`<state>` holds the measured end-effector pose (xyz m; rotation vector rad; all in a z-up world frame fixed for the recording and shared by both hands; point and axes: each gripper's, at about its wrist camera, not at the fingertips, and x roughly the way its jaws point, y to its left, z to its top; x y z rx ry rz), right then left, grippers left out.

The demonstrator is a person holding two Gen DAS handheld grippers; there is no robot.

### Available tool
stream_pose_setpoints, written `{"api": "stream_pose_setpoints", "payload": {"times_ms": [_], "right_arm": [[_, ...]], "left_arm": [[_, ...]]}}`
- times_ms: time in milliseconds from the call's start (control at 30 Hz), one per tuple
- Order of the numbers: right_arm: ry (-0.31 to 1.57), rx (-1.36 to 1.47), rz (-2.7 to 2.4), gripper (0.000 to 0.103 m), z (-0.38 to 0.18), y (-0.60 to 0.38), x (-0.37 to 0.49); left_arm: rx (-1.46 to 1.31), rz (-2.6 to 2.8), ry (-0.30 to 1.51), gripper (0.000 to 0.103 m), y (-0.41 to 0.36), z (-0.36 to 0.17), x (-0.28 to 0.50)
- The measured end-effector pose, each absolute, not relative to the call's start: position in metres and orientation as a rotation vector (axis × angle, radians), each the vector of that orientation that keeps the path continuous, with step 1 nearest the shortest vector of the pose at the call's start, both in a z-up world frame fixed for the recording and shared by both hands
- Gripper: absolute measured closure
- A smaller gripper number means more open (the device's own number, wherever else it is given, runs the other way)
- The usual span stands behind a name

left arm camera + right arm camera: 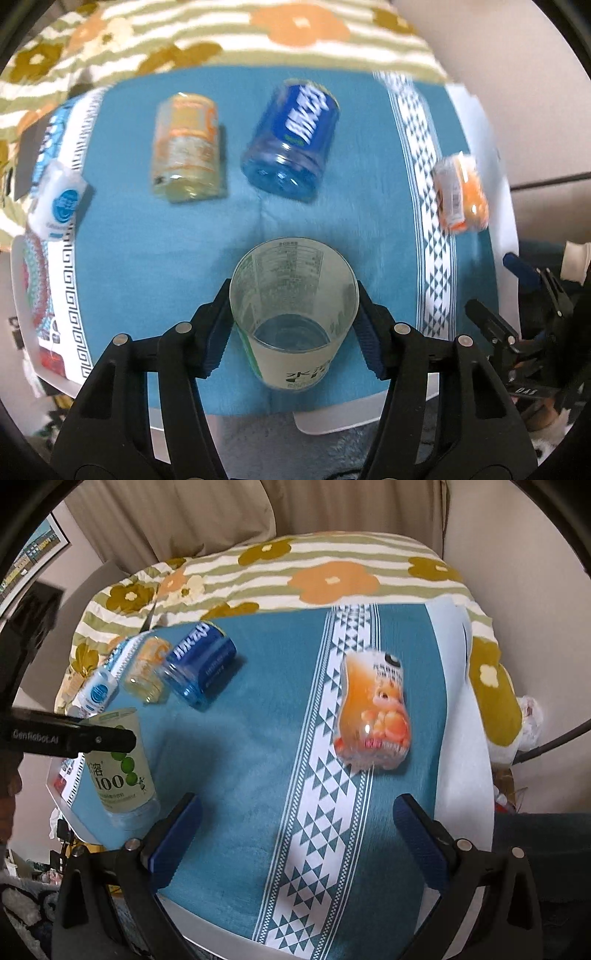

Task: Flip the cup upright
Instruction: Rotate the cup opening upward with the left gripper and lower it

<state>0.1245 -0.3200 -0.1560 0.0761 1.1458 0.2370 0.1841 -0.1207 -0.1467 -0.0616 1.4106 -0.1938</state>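
A pale green cup (293,317) made from a cut bottle stands upright with its open mouth up, near the front edge of the blue cloth. My left gripper (293,317) is shut on the cup, its blue pads pressing both sides near the rim. In the right wrist view the cup (122,771) stands at the left with the left gripper's black finger (74,738) across it. My right gripper (295,834) is open and empty over the cloth, apart from every cup.
A blue cup (291,140), a yellow cup (186,146) and an orange cup (375,716) lie on their sides on the blue cloth (240,738). A small white container (59,203) lies at the left. A flowered blanket (332,572) lies behind the table.
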Motion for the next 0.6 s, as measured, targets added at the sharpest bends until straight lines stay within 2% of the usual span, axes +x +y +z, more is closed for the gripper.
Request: {"api": "stream_pose_setpoints", "payload": {"times_ms": [400,600], "right_arm": [[1.127,0.014,0.255,0.001,-0.159,-0.304,0.12],[1.123,-0.017,0.254,0.001,-0.17,-0.296,0.114]], "left_arm": [[-0.066,-0.182,0.899,0.039,-0.115,-0.134,0.142],[0.032,-0.188,0.763,0.039,-0.122,-0.149,0.137]]}}
